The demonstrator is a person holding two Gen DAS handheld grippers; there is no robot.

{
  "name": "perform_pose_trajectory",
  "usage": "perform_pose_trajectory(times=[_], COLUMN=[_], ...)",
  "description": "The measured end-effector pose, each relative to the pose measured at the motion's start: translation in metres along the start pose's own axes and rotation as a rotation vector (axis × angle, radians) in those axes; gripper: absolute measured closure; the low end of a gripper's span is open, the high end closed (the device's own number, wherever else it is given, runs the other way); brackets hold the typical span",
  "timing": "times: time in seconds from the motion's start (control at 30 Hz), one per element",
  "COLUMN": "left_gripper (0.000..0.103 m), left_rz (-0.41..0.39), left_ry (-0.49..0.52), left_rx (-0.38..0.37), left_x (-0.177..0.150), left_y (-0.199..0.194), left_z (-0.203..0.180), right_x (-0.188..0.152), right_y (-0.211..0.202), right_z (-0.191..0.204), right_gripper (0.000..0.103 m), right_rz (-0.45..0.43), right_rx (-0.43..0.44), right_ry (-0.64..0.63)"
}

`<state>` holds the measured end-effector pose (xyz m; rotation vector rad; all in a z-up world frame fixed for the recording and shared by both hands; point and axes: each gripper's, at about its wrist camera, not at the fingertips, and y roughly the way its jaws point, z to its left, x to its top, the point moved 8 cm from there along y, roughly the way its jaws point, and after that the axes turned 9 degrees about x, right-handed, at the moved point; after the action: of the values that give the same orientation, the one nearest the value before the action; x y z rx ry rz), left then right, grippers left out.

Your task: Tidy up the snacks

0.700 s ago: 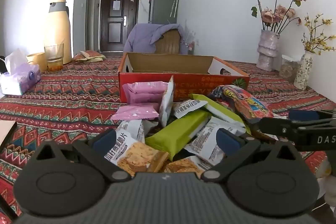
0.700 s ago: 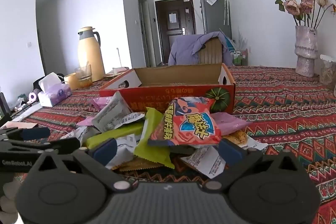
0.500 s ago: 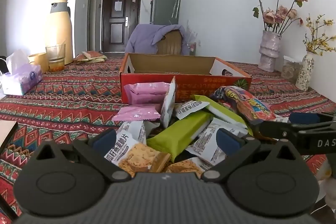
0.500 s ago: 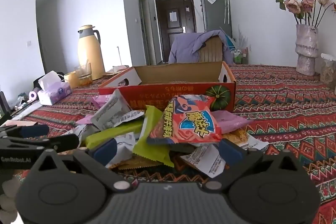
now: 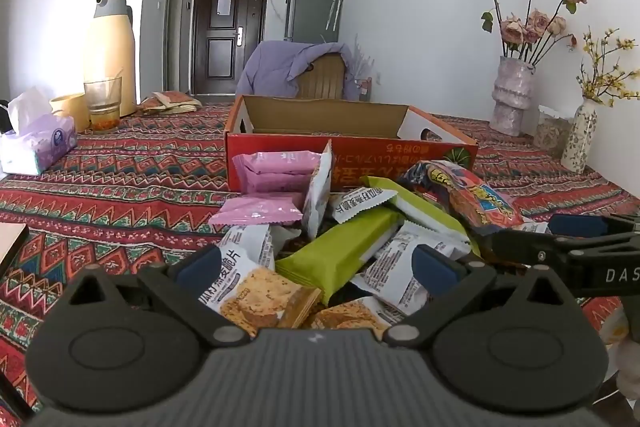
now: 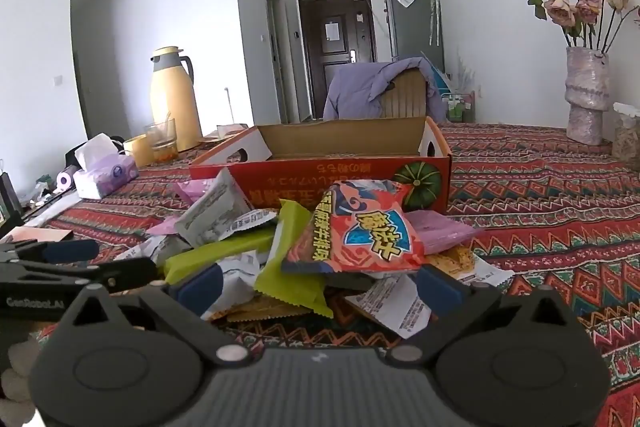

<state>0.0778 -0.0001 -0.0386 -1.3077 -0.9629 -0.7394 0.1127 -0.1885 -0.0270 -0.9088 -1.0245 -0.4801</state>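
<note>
A heap of snack packets lies on the patterned tablecloth in front of an open red cardboard box [image 5: 352, 157] [image 6: 320, 173]. My left gripper [image 5: 318, 267] is open, its blue pads wide apart over a cracker packet [image 5: 256, 291] and a green bar [image 5: 344, 253]; nothing is gripped. Pink packets [image 5: 276, 171] lean against the box. My right gripper [image 6: 318, 285] is open too, just before a red chip bag [image 6: 356, 231] lying on green wrappers [image 6: 292, 263]. Each gripper shows in the other's view, the right one [image 5: 568, 243] and the left one [image 6: 68, 259].
A yellow thermos [image 5: 110, 51], a glass [image 5: 103, 99] and a tissue pack [image 5: 38, 143] stand at the far left. Vases of flowers [image 5: 512, 91] [image 5: 578, 135] stand at the right by the wall. A chair with a purple garment [image 5: 304, 71] sits behind the box.
Both grippers have crept slightly forward toward the heap; the packets sit a little nearer in view. Jaws stay wide, nothing picked up.
</note>
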Motion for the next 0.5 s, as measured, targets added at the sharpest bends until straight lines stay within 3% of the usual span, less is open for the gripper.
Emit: perform_pose_trajectory(times=[0.5], left_gripper=[0.000], left_rz=[-0.013], left_ry=[-0.011], left_rx=[-0.002], left_x=[0.0021], left_y=[-0.0031], left_z=[0.0019], right_x=[0.0019], right_y=[-0.0014], right_z=[-0.0024], right_gripper=[0.000], right_rz=[-0.007], right_rx=[-0.018], right_ry=[0.001])
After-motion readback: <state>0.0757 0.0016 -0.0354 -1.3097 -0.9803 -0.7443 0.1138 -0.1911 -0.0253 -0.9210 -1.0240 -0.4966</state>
